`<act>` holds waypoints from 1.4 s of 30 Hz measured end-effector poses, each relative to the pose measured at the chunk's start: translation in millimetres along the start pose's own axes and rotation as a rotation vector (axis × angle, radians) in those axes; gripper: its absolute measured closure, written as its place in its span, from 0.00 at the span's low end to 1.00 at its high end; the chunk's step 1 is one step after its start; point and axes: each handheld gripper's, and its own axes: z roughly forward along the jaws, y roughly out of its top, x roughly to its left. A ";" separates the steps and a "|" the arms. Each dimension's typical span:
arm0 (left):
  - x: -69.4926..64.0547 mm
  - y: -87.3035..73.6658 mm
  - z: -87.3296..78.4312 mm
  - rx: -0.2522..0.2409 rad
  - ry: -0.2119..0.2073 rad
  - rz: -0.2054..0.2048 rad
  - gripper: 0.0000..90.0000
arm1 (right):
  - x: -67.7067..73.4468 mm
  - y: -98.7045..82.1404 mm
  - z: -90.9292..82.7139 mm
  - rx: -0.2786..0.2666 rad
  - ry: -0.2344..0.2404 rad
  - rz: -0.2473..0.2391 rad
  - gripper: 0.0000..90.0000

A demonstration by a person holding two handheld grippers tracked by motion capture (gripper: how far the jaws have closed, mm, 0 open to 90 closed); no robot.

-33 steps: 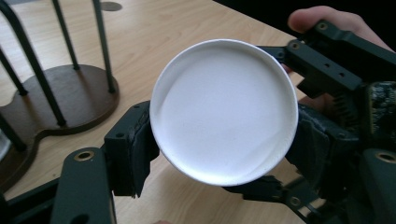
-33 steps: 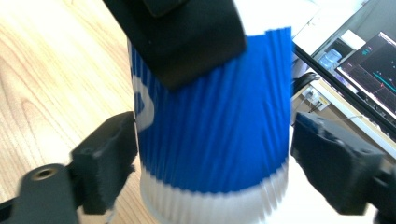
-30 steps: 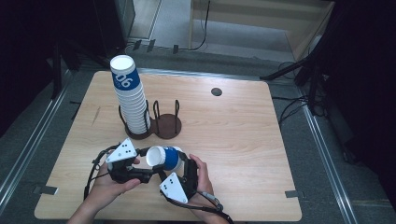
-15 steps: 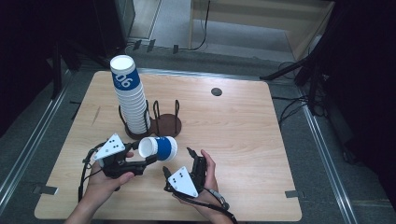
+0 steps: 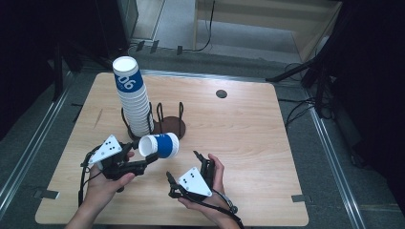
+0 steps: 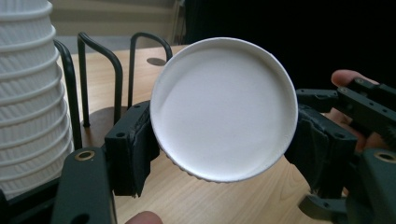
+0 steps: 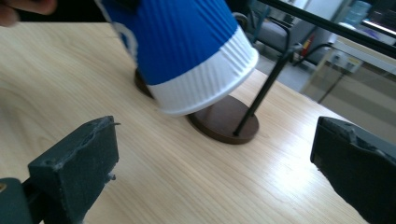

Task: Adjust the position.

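the left gripper point(image 5: 143, 164) pinches a blue-and-white ribbed paper cup point(image 5: 159, 145) on its side above the wooden table point(image 5: 248, 129); the right gripper point(image 5: 187, 168), jaws just spread, has let go; seating it on the cup stack point(image 5: 135, 102) in the black wire holder point(image 5: 165, 119) seems left

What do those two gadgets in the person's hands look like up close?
Each is a black hand-held gripper, the left gripper and the right gripper. Each has two blocky black jaws with dark, rough-edged pads. On top sits a pale grey three-cornered plate with small dark dots. A thin black cable trails from the left gripper.
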 end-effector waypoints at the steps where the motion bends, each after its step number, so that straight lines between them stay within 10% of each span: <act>1: 0.7 -0.7 0.1 -0.014 0.000 -0.005 0.33 | 0.9 0.8 -1.2 -0.004 0.022 0.017 0.01; 13: 4.7 -3.1 0.5 -0.077 0.008 -0.006 0.33 | -7.9 3.1 0.3 -0.013 0.030 0.165 0.01; 24: 7.9 -4.9 0.9 -0.098 0.033 -0.008 0.33 | -2.3 9.7 -0.1 -0.031 0.026 0.197 0.01; 42: 11.3 -8.7 2.5 -0.150 0.049 -0.020 0.33 | -4.5 34.0 -2.0 0.024 0.002 0.505 0.00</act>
